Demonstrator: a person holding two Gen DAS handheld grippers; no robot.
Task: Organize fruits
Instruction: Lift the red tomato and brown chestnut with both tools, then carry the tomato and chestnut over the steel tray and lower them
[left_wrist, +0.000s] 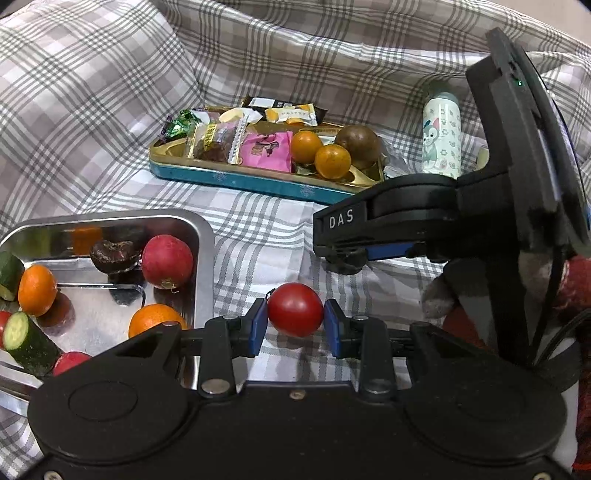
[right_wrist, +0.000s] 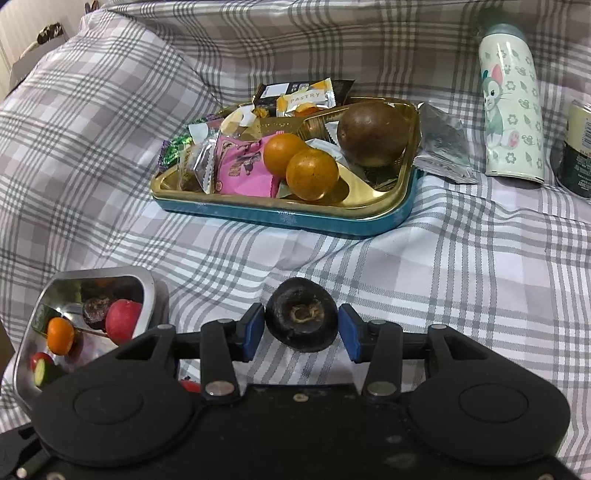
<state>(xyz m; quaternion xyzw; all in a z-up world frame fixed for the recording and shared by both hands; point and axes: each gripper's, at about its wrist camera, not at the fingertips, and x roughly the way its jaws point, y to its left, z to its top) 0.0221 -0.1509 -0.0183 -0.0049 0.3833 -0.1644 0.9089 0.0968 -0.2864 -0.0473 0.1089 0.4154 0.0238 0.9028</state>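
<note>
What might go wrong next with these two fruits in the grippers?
The round tomato pinched in the left gripper may slip or bruise. The dark fruit between the right gripper's loose pads might roll on the creased cloth. The steel tray is crowded, so fruit could bounce out.

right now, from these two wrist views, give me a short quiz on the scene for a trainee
1. True or false: the left gripper is shut on a red tomato.
2. What holds the snack packets? A wicker basket, B blue-and-gold tin, C cardboard box.
3. How many orange fruits lie in that tin?

Key: 1 true; 2 B; 3 two.
</note>
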